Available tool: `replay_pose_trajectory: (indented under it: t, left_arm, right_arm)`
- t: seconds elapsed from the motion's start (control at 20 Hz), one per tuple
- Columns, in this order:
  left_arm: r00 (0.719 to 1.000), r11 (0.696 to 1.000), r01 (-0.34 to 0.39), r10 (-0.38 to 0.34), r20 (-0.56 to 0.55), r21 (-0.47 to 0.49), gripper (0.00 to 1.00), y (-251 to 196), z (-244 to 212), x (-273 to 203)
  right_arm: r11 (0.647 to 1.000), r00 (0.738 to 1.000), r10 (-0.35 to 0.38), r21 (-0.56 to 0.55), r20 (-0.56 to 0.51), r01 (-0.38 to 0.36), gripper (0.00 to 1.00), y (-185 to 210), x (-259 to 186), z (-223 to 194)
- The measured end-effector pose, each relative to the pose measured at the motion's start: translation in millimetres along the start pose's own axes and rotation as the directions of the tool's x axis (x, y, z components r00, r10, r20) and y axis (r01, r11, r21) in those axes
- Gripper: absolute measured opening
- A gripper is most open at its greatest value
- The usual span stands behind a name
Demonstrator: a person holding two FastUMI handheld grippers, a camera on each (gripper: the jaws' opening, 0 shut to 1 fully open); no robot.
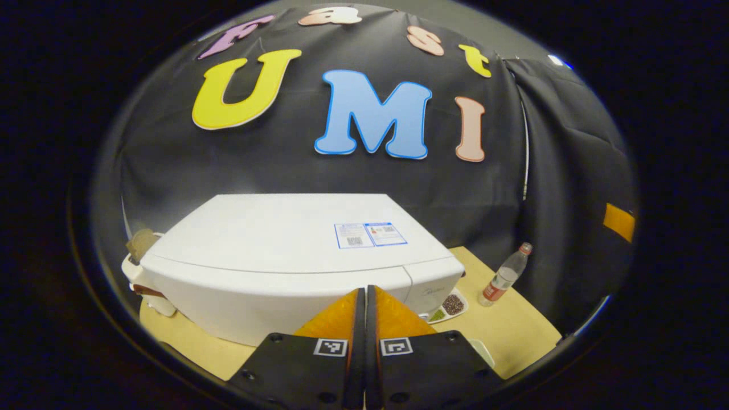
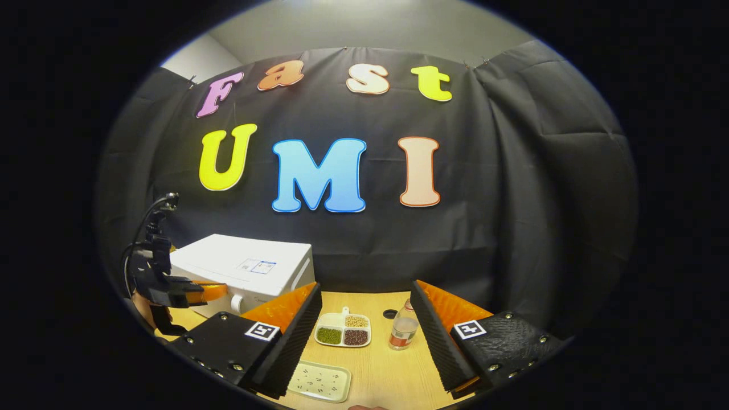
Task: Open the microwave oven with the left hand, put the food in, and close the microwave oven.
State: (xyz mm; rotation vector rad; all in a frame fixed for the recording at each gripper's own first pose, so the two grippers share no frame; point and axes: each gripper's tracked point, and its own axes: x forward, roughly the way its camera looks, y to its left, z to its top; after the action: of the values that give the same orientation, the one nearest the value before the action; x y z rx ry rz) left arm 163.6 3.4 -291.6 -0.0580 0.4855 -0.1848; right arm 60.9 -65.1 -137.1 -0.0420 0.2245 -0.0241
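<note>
- Straight ahead of the left gripper (image 1: 364, 299), just below and beyond its tips, sat the white box-shaped microwave oven (image 1: 296, 250) on the light wooden table (image 1: 512, 330); its fingers were pressed together with nothing between them.
- Microwave's long axis ran across the left gripper view; door still closed, no handle or button could be made out from above.
- Seen from the right gripper view, left gripper (image 2: 202, 291) hovered at the microwave's (image 2: 245, 265) front face, far nearer to it than the right one.
- Right gripper (image 2: 364, 319) was spread wide and empty, well apart from the microwave.
- Between its fingers lay the white divided dish of beans and grains (image 2: 343, 329), the likely food, beside a clear plastic bottle (image 2: 404, 327).
- Opening looked like the left's job.
</note>
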Motion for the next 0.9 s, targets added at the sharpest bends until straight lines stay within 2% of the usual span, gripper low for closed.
replay_pose_trajectory:
  t: [0.15,0.2,0.25,0.45,0.55,0.9]
  left_arm:
    - [0.991,0.997,-0.026,0.016,0.134,0.073,0.07,3.0,65.2,-55.7]
    - [0.984,0.996,-0.025,0.010,0.177,0.083,0.11,1.4,85.8,-78.9]
    - [0.975,0.995,-0.037,0.016,0.223,0.091,0.20,1.6,106.2,-100.9]
    - [0.911,0.990,-0.114,0.072,0.407,0.081,0.96,13.5,181.2,-190.9]
    - [0.896,0.989,-0.131,0.089,0.434,0.068,0.96,17.2,192.3,-224.1]
    - [0.892,0.988,-0.152,0.138,0.431,-0.001,0.96,60.3,178.1,-294.3]
  right_arm:
    - [0.999,0.999,0.022,0.027,0.040,-0.023,0.95,16.4,-2.2,23.0]
    - [0.999,0.998,0.029,0.036,0.057,-0.031,0.95,23.0,-3.3,33.4]
    - [0.998,0.996,0.035,0.043,0.076,-0.039,0.95,29.5,-4.4,43.5]
    - [0.996,0.991,0.054,0.068,0.120,-0.063,0.95,50.7,-20.0,78.5]
    - [0.994,0.991,0.059,0.084,0.124,-0.070,0.95,60.9,-28.7,88.3]
    - [0.998,0.988,0.044,0.042,0.149,-0.051,0.95,83.3,-68.9,99.5]
